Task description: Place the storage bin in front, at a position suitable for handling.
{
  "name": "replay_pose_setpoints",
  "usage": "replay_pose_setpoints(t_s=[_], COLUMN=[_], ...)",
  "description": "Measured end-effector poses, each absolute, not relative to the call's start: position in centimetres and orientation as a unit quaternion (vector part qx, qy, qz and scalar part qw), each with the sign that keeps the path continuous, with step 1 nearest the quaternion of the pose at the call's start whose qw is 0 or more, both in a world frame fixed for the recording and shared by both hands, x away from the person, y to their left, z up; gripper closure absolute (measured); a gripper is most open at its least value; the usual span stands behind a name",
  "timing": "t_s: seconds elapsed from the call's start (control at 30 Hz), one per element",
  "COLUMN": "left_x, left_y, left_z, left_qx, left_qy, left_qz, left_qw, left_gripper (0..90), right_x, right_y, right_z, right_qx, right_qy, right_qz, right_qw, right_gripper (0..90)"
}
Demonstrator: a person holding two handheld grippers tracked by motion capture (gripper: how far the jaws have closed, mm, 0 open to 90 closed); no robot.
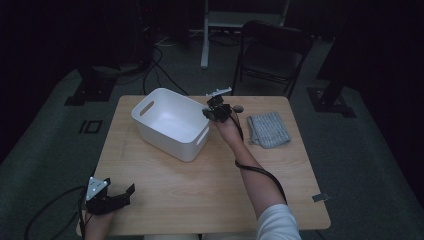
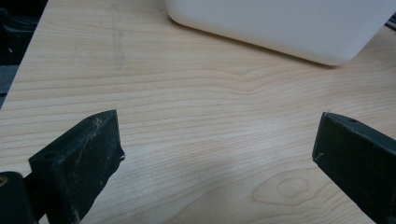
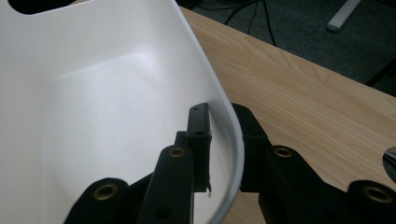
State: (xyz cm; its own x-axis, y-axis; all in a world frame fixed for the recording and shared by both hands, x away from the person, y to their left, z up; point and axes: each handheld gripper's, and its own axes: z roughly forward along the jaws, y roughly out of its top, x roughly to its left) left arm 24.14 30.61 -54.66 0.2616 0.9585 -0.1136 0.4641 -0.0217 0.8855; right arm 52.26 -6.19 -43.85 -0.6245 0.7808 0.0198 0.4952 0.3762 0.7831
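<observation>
A white plastic bin (image 1: 150, 106) with cut-out handles stands at the back middle of the wooden table (image 1: 200, 185). My right gripper (image 1: 212, 112) is at the bin's right rim. In the right gripper view the gripper (image 3: 223, 116) is shut on the bin's wall (image 3: 93, 116), with one jaw inside and one outside. My left gripper (image 1: 126, 194) rests at the table's front left corner, far from the bin. In the left gripper view its jaws stand wide open (image 2: 219, 140) over bare wood (image 2: 187, 93), and the bin's side (image 2: 280, 28) lies ahead.
A folded grey cloth (image 1: 269, 129) lies on the table to the right of the bin. Behind the table stand a dark folding chair (image 1: 272, 50) and stand legs with cables on the floor.
</observation>
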Motion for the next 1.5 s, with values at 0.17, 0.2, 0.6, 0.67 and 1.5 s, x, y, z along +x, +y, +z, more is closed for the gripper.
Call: replay_pose_setpoints(t_s=[0.17, 0.2, 0.6, 0.67, 1.5], left_x=[24.1, 24.1, 24.1, 24.1, 24.1], left_y=[30.5, 30.5, 30.2, 30.1, 29.3], left_z=[-54.6, -54.6, -54.7, -54.7, -54.7], left_qx=[0.661, 0.663, 0.664, 0.666, 0.677], left_qy=[0.535, 0.533, 0.530, 0.529, 0.521], left_qz=[0.279, 0.280, 0.280, 0.281, 0.274], left_qw=[0.447, 0.445, 0.448, 0.445, 0.442], left_gripper=[1.7, 1.7, 1.7, 1.7, 1.7], right_x=[51.9, 51.8, 49.8, 49.4, 44.6], right_y=[-6.4, -6.5, -7.9, -8.1, -11.3], right_z=[-43.8, -43.8, -43.7, -43.8, -43.6], right_qx=[0.394, 0.392, 0.374, 0.372, 0.335], right_qy=[0.810, 0.811, 0.822, 0.823, 0.841], right_qz=[0.397, 0.399, 0.397, 0.398, 0.404], right_qw=[0.175, 0.173, 0.162, 0.162, 0.135], right_gripper=[80.1, 80.2, 80.6, 80.5, 83.6])
